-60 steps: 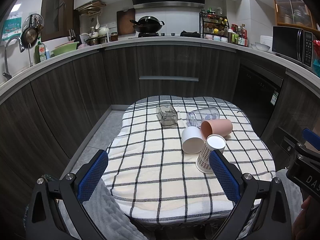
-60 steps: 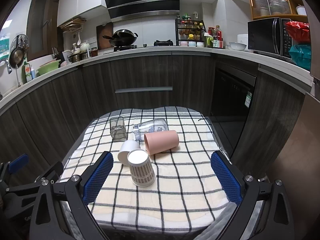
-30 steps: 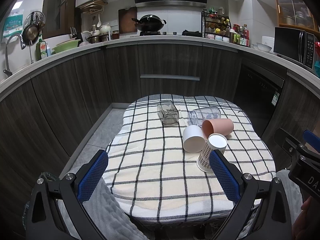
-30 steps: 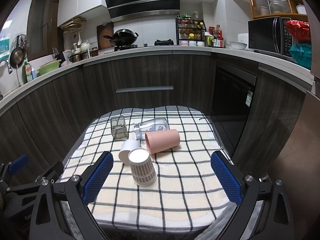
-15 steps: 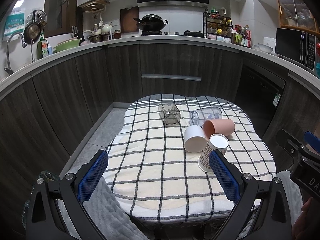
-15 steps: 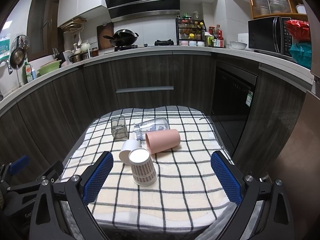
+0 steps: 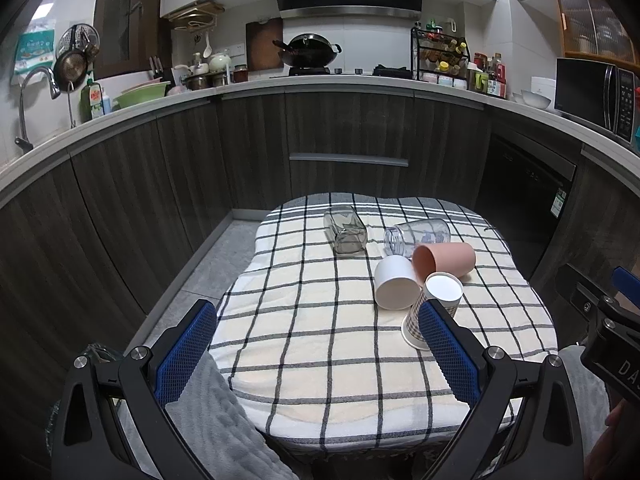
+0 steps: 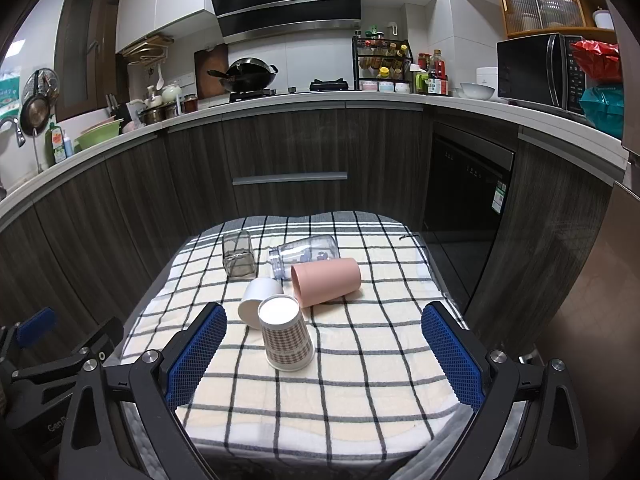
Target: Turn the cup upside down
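A checked paper cup (image 8: 287,336) stands upside down on the plaid tablecloth (image 8: 360,380); it also shows in the left wrist view (image 7: 434,304). Behind it lie a white paper cup (image 8: 260,296) (image 7: 396,284), a pink cup (image 8: 326,280) (image 7: 446,260), a clear jar (image 8: 306,256) (image 7: 418,234) and a square glass (image 8: 239,258) (image 7: 346,232), all on their sides. My left gripper (image 7: 318,350) and right gripper (image 8: 324,354) are open and empty, held back over the table's near edge.
Dark curved kitchen cabinets (image 8: 288,152) ring the small table. A grey cloth (image 7: 216,420) hangs at the near left corner. The right gripper's body (image 7: 608,332) shows at the right edge of the left view. Floor lies on both sides.
Both grippers have drawn back and risen very slightly; the cups look a little farther away. No object has moved.
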Available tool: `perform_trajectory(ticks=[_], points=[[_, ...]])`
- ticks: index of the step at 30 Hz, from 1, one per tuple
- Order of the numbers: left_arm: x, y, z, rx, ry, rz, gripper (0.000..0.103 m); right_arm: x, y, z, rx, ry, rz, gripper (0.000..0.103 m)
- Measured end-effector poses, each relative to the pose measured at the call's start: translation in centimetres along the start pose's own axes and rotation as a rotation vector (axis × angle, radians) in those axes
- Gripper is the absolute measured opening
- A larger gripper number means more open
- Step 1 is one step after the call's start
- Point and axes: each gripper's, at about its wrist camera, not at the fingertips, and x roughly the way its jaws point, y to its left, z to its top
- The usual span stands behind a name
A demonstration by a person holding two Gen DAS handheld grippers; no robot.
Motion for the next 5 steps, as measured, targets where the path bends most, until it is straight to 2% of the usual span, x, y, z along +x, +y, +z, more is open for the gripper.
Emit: perform_trajectory(ticks=[5], points=[[0.1,-0.06,0.0,0.004,0.003,0.006,0.103,-0.01,-0.02,0.0,0.001,0.001,0.0,0.098]])
